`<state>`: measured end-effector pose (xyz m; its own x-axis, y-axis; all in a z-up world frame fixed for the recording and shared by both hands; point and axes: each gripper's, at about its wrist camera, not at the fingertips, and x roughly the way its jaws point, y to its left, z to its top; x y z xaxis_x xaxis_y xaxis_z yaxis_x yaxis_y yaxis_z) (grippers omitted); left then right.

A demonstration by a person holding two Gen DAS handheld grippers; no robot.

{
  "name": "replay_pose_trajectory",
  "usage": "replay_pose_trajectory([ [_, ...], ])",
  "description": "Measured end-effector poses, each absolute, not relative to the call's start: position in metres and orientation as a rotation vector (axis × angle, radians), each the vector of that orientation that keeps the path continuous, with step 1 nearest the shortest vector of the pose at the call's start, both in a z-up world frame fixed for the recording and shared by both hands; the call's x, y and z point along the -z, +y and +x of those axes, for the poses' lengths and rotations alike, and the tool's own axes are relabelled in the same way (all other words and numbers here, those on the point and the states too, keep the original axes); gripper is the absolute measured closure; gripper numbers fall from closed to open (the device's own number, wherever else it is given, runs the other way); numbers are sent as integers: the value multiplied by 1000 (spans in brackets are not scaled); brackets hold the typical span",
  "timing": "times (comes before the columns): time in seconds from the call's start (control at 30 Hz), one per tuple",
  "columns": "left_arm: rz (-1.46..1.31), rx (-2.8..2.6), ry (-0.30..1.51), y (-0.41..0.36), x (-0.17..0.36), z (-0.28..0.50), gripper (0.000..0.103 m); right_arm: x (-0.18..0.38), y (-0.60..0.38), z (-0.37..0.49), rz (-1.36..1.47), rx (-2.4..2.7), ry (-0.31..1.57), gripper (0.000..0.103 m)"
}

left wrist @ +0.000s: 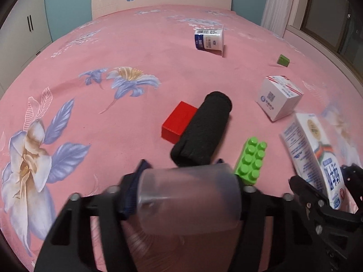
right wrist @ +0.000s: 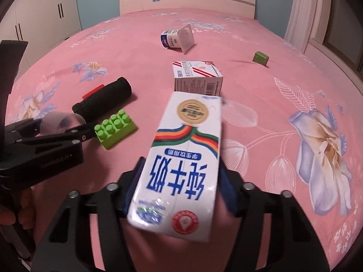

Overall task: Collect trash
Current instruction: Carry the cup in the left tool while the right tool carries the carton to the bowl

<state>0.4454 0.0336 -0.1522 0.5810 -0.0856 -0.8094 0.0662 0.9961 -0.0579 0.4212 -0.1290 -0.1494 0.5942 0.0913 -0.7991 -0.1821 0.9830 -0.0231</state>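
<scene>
milk carton point(right wrist: 181, 167) reads 纯牛奶 | right gripper point(right wrist: 181, 181) clamps it | left gripper point(left wrist: 188, 190) pinches clear plastic cup point(left wrist: 189, 195)

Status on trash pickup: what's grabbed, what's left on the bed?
Nothing visibly binned yet; no bin in view. In hand: left gripper is shut on a clear plastic cup, right gripper on a milk carton. Still on the bed: yogurt cup and small white box. The blocks and black roll look like non-trash.
</scene>
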Motion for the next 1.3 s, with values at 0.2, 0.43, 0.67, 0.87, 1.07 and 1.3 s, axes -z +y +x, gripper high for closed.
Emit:
replay_pose_trajectory([
  [0.2,-35,80,959,35,148,430,48,143,-146,410,-67,-193,948,54],
  [0.43,-6,35,970,38,128,391,48,123,-162,380,-67,-188,942,54],
  [0.67,14,23,901,44,72,342,48,69,-173,336,-75,-198,863,54],
  [0.87,27,29,818,44,15,291,47,22,-175,292,-76,-217,792,54],
  [1.07,57,19,758,41,-23,231,47,-22,-180,237,-96,-234,720,54],
  [1.3,79,16,718,37,-45,169,47,-54,-183,176,-102,-284,669,54],
])
